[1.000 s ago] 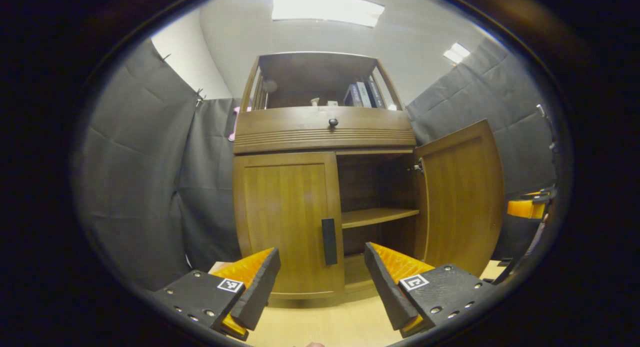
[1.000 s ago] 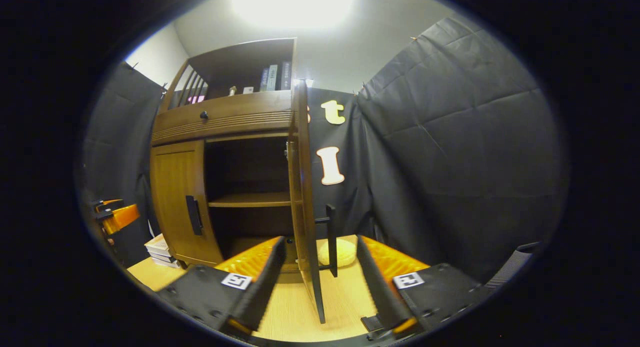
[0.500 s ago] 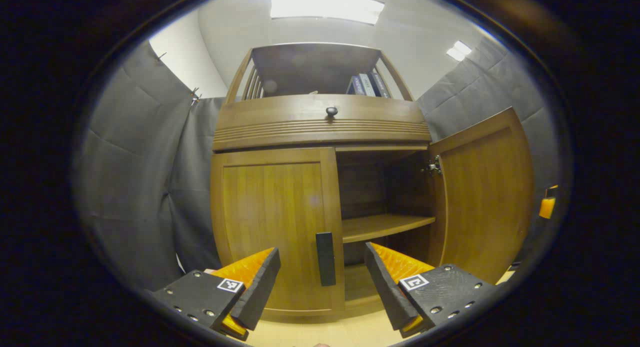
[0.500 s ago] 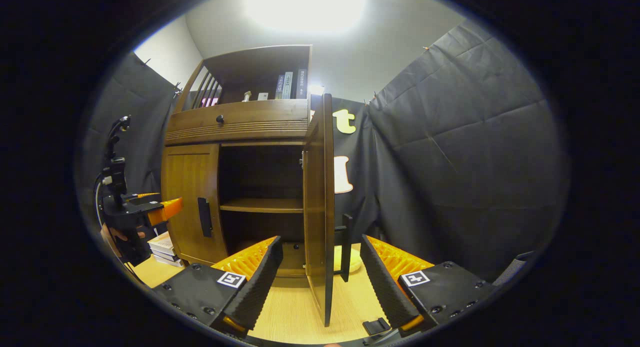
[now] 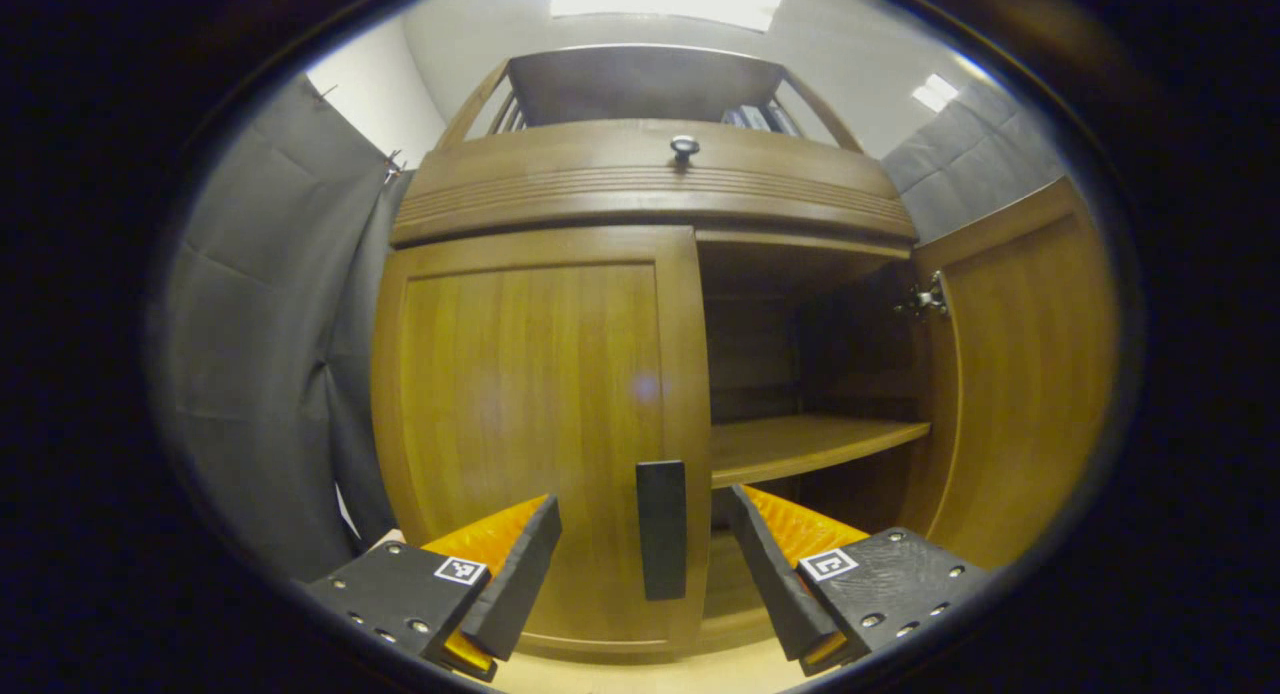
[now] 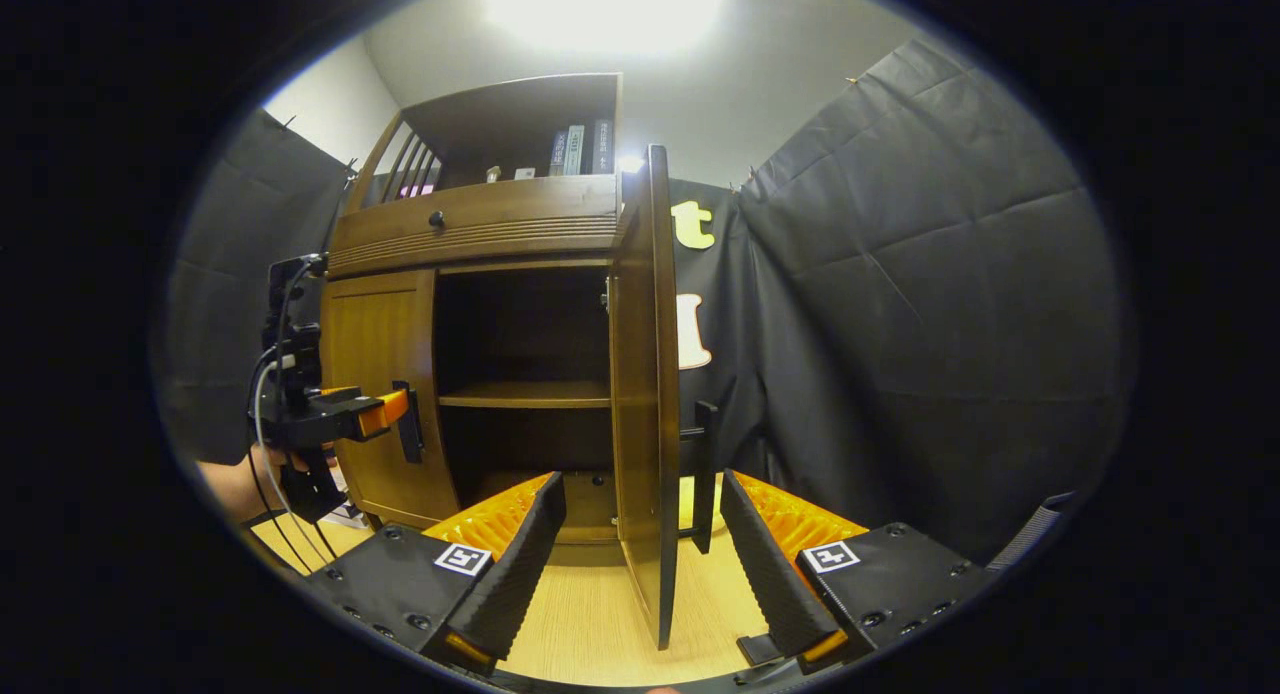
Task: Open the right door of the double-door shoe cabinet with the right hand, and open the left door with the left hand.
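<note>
Around the shoe cabinet (image 6: pixel 480 244): books (image 6: pixel 575 150) stand on its open top shelf, above a drawer with a round knob (image 5: pixel 685 147). A stack of books lies at its foot, behind the hand (image 6: pixel 240 479) that holds my left gripper.
In the way: nothing sits between my left jaws and the left door's handle (image 5: pixel 661 529).
Room: pale wooden tabletop (image 6: pixel 600 614) under the cabinet, black cloth walls around it, a bright ceiling light above.
Right door (image 6: pixel 645 394): swung wide open, edge-on to my right gripper (image 6: pixel 640 564), its handle (image 6: pixel 704 474) on the far face.
Left door (image 5: pixel 540 424): shut.
Inside: one bare shelf (image 5: pixel 810 444).
Left gripper (image 5: pixel 645 564): jaws wide, straddling the left door's handle without touching it.
Right gripper: jaws wide, holding nothing, one each side of the right door's edge.
</note>
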`<state>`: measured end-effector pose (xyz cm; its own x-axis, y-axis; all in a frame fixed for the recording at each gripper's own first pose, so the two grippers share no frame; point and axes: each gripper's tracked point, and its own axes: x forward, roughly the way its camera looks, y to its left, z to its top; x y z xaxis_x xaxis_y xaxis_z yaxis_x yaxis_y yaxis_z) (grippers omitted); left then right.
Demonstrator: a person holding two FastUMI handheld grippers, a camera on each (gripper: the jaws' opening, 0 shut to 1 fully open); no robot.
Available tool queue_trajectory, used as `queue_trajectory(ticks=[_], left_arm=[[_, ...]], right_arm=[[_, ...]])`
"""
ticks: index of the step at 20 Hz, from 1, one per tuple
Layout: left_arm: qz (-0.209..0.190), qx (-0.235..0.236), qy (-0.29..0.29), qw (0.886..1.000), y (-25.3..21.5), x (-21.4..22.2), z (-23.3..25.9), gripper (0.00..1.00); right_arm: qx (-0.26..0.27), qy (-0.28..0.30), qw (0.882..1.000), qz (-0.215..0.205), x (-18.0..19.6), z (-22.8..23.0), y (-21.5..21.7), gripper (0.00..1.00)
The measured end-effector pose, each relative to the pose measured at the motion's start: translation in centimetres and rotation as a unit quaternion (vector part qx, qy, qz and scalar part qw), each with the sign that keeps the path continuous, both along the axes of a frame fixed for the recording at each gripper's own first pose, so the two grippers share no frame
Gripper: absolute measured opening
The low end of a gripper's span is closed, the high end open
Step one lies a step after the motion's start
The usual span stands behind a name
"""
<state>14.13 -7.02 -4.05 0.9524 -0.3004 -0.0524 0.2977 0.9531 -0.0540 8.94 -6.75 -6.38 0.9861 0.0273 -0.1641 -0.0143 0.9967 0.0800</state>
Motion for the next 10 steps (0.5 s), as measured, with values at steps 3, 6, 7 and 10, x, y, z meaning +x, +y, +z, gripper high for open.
queue_trajectory(ticks=[3,6,7,10], left_arm=[[0.000,-0.005,0.018,1.000,-0.6,1.4,-1.4,1.00],[0.002,-0.014,0.035,0.999,-1.1,2.0,-2.5,0.90],[0.001,-0.016,0.042,0.999,-1.3,2.2,-2.9,0.81],[-0.019,-0.040,0.062,0.997,-2.1,2.4,-4.1,0.64]], right_arm=[[0.002,0.004,1.000,0.004,0.5,-0.3,0.5,0.92],[-0.003,0.008,1.000,0.008,1.0,-0.7,0.9,0.92],[-0.006,0.009,1.000,0.009,1.1,-0.7,1.1,0.92],[-0.012,0.010,1.000,0.015,1.4,-0.9,1.4,0.97]])
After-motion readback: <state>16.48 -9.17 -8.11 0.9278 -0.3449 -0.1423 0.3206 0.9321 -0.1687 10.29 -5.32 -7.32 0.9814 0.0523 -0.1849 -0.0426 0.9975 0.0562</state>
